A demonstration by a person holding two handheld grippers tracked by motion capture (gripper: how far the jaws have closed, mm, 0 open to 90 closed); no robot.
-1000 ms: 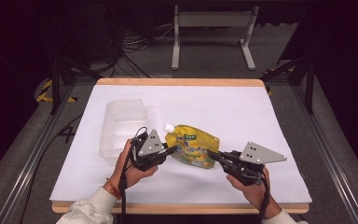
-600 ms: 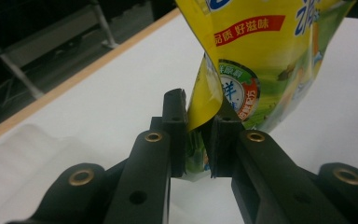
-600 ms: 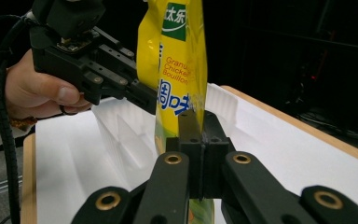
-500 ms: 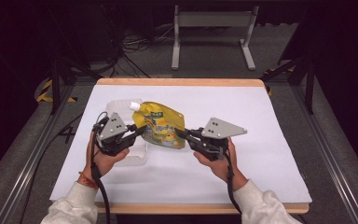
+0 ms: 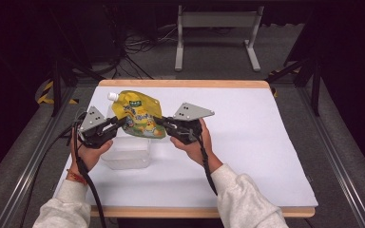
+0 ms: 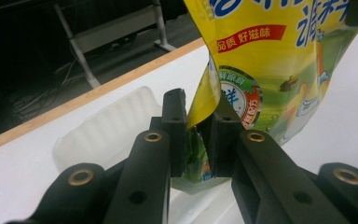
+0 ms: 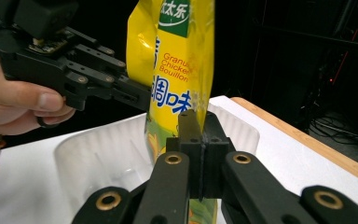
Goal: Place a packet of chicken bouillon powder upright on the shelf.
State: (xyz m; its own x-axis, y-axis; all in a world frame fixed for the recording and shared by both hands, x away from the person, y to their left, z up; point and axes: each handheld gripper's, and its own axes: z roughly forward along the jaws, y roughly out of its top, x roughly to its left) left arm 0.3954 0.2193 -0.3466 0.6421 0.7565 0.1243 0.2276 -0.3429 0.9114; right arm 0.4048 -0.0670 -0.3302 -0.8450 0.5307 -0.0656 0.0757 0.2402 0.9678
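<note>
**Item: spouted bouillon pouch, held over clear tub**

Yellow pouch point(image 5: 138, 116): held upright off the counter point(image 5: 247, 142), above the far end of the clear plastic tub point(image 5: 126, 154), white cap point(image 5: 112, 96) at its upper left. It is carried by its two lower corners, one per gripper, which likely keeps it spread flat and steady for lowering into the tub.

Left gripper point(image 5: 120, 122): fingers point(image 6: 175, 126) clamped on the pouch's lower left corner; in the left gripper view the folded bottom edge sits pinched between them.

Right gripper point(image 5: 160, 121): fingers point(image 7: 189, 135) pressed together on the lower right edge; the pouch rises straight up from them in the right gripper view, with the left gripper point(image 7: 121, 91) gripping the opposite side.

Tub: near-left part of the counter, open side up, ribbed walls, apparently empty. Its near wall lies just beside the left hand point(image 5: 89, 152).

Room: the white sheet is bare to the right and far side. The counter's left edge is close to the left hand; the wooden far edge is near the cap.
</note>
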